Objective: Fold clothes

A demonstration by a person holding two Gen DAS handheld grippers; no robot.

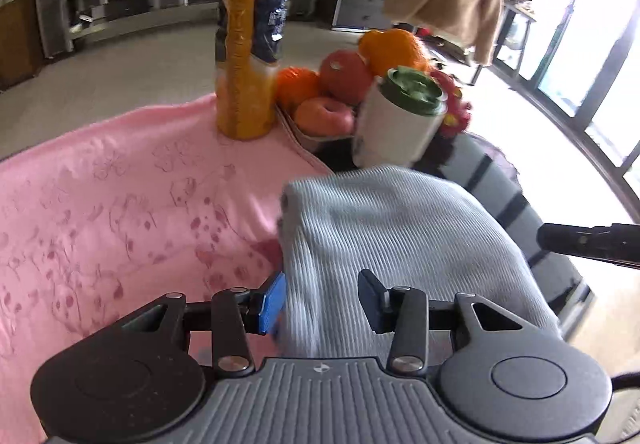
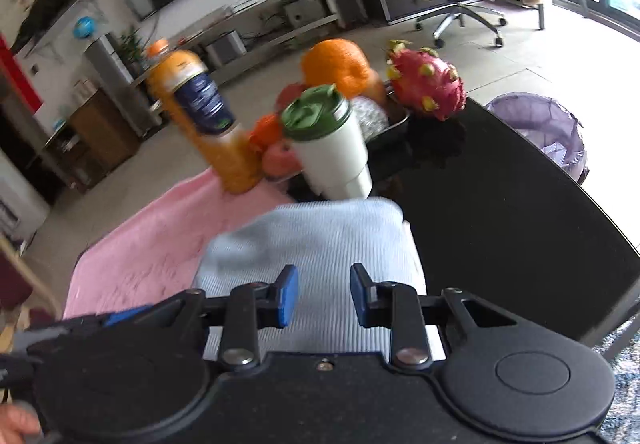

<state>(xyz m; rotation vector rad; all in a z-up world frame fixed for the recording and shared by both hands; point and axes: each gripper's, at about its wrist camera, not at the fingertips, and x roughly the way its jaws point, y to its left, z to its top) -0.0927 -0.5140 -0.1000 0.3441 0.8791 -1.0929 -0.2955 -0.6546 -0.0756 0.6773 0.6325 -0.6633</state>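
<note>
Where folded — blue garment (image 2: 316,244) before hand-held gripper (image 2: 324,296)

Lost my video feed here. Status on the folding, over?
Left gripper and right gripper both open, over the light blue garment. Garment bunched on pink cloth. White cup close behind it.

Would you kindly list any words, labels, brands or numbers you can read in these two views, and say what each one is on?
No text can be read in either view.
Orange juice bottle: its dark blue label carries print, too blurred to read.
White cup with green lid: no lettering visible.
Pink floral cloth: drawn flowers only, no words.
Folded light blue ribbed garment: no tag or print visible.
</note>
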